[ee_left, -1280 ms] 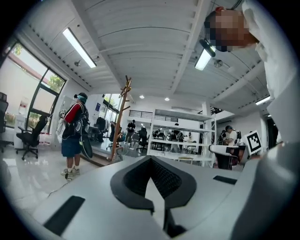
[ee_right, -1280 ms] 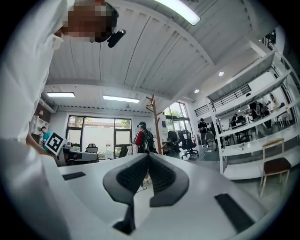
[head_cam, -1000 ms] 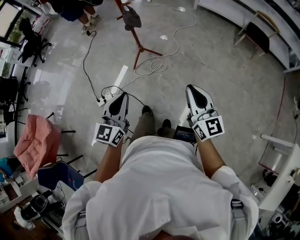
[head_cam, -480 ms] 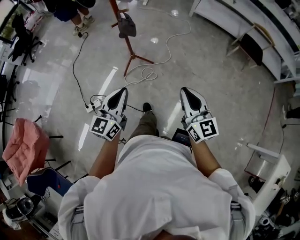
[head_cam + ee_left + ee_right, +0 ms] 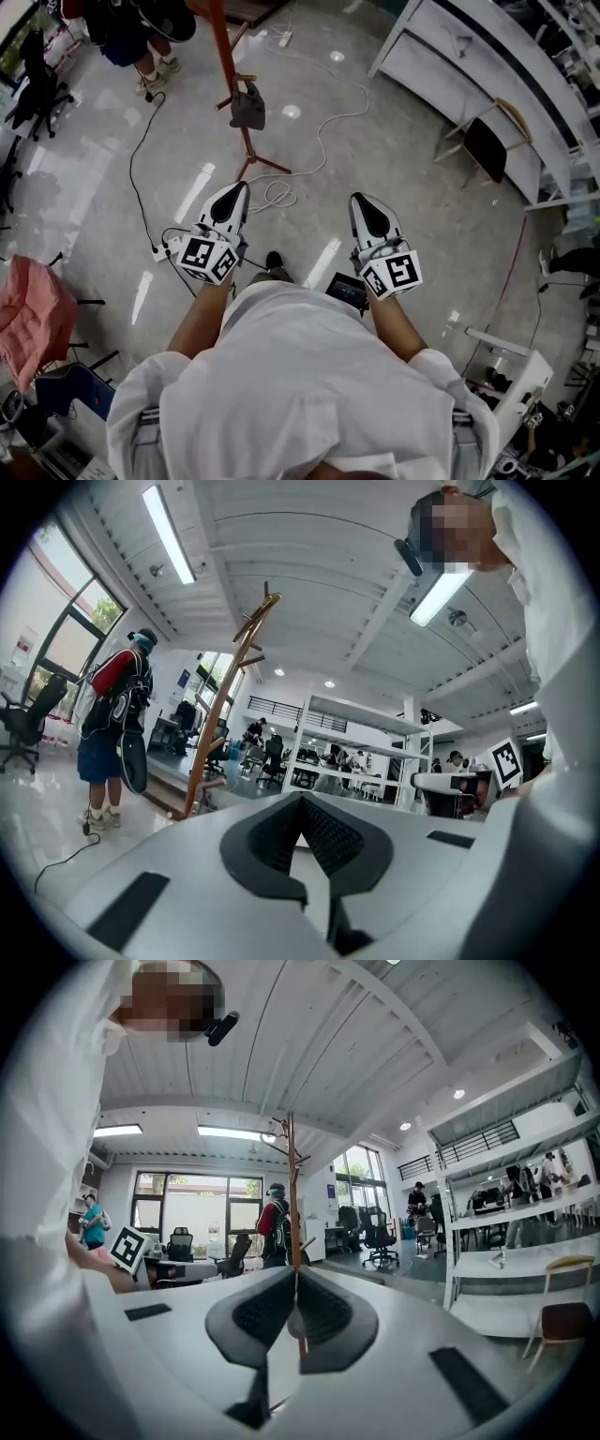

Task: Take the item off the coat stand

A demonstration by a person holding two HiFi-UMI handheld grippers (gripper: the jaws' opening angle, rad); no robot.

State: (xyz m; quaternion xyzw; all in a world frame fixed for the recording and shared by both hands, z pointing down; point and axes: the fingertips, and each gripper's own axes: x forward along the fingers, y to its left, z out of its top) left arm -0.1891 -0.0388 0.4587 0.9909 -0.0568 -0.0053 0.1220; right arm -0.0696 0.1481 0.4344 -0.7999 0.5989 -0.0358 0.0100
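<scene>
The dark grey bag hangs on the pole of the reddish-brown coat stand, above the stand's splayed feet, and nothing's touching it. A white cable trails across the floor to the right of the stand, with a coil of it right by the feet. Another person in dark shorts stands near the stand on its left.

Your 2 grippers are well apart from the bag, held out side by side in front of you and pointing toward the stand. Your left gripper has its jaws pressed together with nothing in them, and in its own view the stand sits off to the left of the tips. Your right gripper is the same, jaws together and empty, and in its view the pole lines up right over the jaw tips.

A power strip lies on the floor by your left gripper. There's a pink cloth at far left, and white shelving with a chair along the upper right.
</scene>
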